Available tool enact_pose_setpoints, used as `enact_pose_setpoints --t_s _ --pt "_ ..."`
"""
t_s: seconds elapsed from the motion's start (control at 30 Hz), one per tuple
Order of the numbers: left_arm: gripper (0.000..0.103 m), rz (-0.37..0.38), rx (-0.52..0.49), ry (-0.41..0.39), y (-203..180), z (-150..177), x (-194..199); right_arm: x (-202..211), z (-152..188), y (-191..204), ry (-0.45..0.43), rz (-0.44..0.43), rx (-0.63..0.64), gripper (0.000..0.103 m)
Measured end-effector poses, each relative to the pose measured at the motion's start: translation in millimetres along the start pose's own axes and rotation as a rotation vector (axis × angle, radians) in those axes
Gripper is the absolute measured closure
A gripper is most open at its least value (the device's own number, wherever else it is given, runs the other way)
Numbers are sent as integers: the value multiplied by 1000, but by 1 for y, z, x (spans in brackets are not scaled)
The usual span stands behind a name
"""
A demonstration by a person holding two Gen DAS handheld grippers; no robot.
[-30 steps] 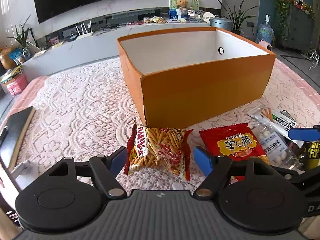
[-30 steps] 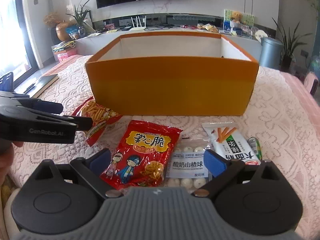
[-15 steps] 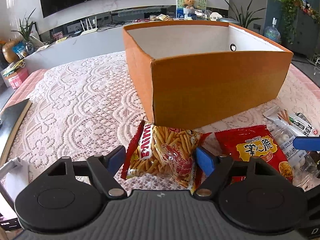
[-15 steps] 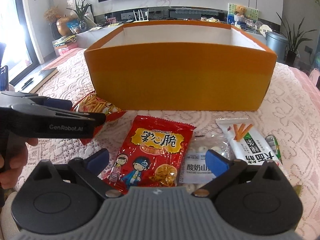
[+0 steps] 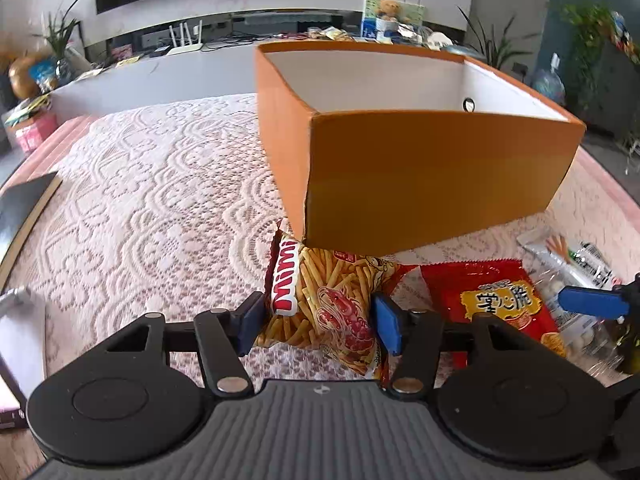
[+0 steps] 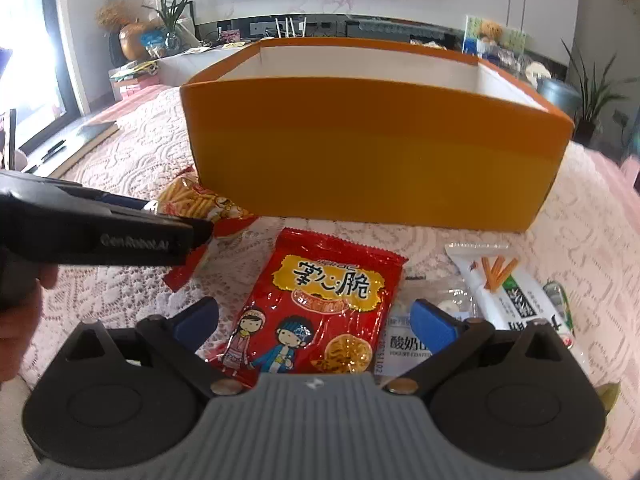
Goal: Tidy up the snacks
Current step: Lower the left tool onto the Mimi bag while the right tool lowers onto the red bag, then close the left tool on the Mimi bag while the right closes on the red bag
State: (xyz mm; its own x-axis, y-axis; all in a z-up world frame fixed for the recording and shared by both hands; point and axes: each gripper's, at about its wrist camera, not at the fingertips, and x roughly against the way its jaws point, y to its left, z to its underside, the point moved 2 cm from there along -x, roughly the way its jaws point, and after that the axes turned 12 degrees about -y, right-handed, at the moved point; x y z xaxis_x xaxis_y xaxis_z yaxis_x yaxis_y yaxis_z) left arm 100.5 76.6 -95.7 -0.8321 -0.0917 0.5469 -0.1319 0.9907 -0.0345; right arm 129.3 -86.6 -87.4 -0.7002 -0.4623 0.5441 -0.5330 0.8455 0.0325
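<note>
Here, "Mimi" fries bag (image 5: 320,304) — left gripper (image 5: 318,326) clamping

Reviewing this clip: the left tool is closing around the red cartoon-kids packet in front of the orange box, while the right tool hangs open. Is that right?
Not quite. The left tool has just been closing on the Mimi shrimp-stick bag, as the left wrist view shows. The red cartoon-kids packet lies under the open right tool, in front of the orange box.

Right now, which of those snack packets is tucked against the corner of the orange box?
The Mimi shrimp-stick bag; its top edge reaches the orange box corner. The red packet beside it lies clear of the box.
</note>
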Motion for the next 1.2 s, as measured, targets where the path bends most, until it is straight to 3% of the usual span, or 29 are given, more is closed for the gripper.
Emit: enact_pose_setpoints --t_s 0.2,0.57,0.87,1.2 --pt "38 -9 -10 -39 -4 1 17 -4 2 3 3 8 10 4" --pt "38 -20 -10 -32 -2 2 18 -11 3 6 12 19 -35 4" --pt "38 -12 24 -10 1 3 16 -17 6 19 15 63 68 7" --pt "38 -2 9 5 -2 4 13 -14 7 22 5 71 96 21"
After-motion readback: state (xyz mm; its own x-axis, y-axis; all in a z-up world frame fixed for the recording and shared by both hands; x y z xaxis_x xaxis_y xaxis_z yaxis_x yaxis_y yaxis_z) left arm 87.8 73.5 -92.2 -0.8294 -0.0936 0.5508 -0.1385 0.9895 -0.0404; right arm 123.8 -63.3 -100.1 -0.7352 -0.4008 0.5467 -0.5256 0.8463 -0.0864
